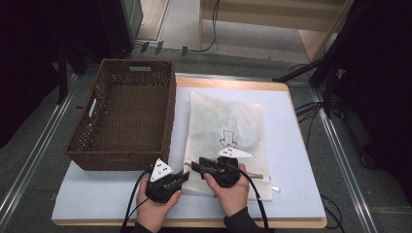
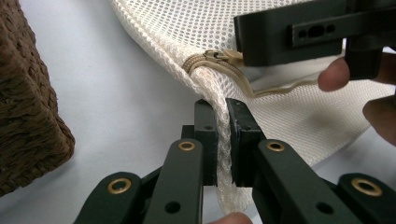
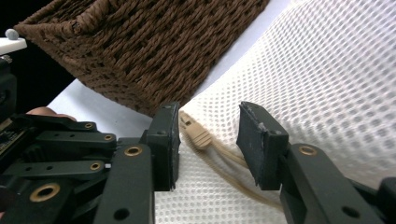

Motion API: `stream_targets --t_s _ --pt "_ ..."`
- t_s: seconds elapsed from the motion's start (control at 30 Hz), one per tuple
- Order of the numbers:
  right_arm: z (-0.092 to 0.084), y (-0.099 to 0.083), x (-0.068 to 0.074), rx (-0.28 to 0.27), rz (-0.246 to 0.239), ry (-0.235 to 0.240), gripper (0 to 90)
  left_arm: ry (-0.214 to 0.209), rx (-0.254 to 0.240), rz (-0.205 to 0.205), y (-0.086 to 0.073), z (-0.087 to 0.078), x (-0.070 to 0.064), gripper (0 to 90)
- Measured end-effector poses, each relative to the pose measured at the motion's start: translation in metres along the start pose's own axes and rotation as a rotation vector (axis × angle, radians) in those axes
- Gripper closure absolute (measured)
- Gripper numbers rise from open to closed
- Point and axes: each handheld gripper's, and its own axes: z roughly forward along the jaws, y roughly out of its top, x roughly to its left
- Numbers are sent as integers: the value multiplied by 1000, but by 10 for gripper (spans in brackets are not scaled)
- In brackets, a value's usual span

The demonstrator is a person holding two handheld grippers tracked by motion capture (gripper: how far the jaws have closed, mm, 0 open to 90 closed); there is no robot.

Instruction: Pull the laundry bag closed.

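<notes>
Clamped on a fold of white mesh, the left gripper (image 2: 223,140) pins the corner of the mesh laundry bag (image 1: 226,126) just below the end of its tan zipper (image 2: 243,81), the two black jaws pressed together with only the netting between them. Directly ahead of it, and a little above, the right gripper (image 3: 208,140) stands with its jaws apart, straddling the zipper pull (image 3: 196,133), which lies between the pads without being pinched by either; the tan zipper tape runs back under that gripper toward the person's hand. In the high view both grippers meet at the near left corner of the bag, the left gripper (image 1: 167,180) on the outside and the right gripper (image 1: 206,167) just beside it over the cloth, while the rest of the bag stretches away from them across the white table surface (image 1: 291,184). To the left of the grippers, close by, sits the brown wicker basket (image 1: 128,114), with nothing in it that can be seen. Judging from this, the anchoring is done: the corner is held taut and the pull is lined up. What remains seems to be closing on the pull and drawing it along the zipper, and perhaps then moving the bag into the basket.
</notes>
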Motion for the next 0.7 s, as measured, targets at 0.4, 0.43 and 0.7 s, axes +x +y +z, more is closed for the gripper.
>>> stream_targets --t_s 0.4,0.43,0.7 --pt "1 -4 8 -17 14 31 809 -2 4 -9 0 0 1 832" --pt "1 -5 8 -23 18 44 817 -8 4 -19 0 0 0 832" --pt "5 -9 5 -24 57 65 810 -10 2 -19 0 -1 0 835"
